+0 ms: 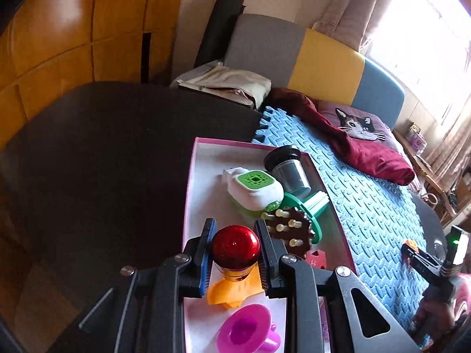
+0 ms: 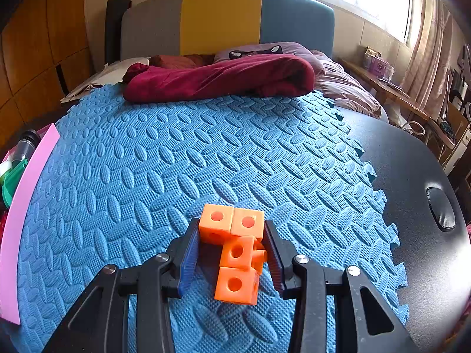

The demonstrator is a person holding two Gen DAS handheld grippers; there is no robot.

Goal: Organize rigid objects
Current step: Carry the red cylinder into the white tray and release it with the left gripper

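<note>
My left gripper (image 1: 235, 245) is shut on a shiny red ball-topped bottle (image 1: 235, 247) with a gold neck, held above the pink-rimmed box (image 1: 203, 144). In the box lie a white and green device (image 1: 253, 188), a dark jar (image 1: 290, 170), a green reel (image 1: 306, 206), a brown studded disc (image 1: 290, 231), an orange piece (image 1: 232, 291) and a magenta cup (image 1: 247, 331). My right gripper (image 2: 232, 229) is shut on a cluster of orange cubes with holes (image 2: 235, 247), just above the blue foam mat (image 2: 182, 158). The right gripper (image 1: 424, 261) also shows at the far right of the left wrist view.
The box stands on a dark table (image 1: 103, 147) beside the blue mat (image 1: 368, 206). A maroon cloth (image 2: 223, 79) and a cat-print pillow (image 1: 357, 125) lie at the mat's far end. A black mouse-like object (image 2: 441, 209) sits on the dark surface to the right.
</note>
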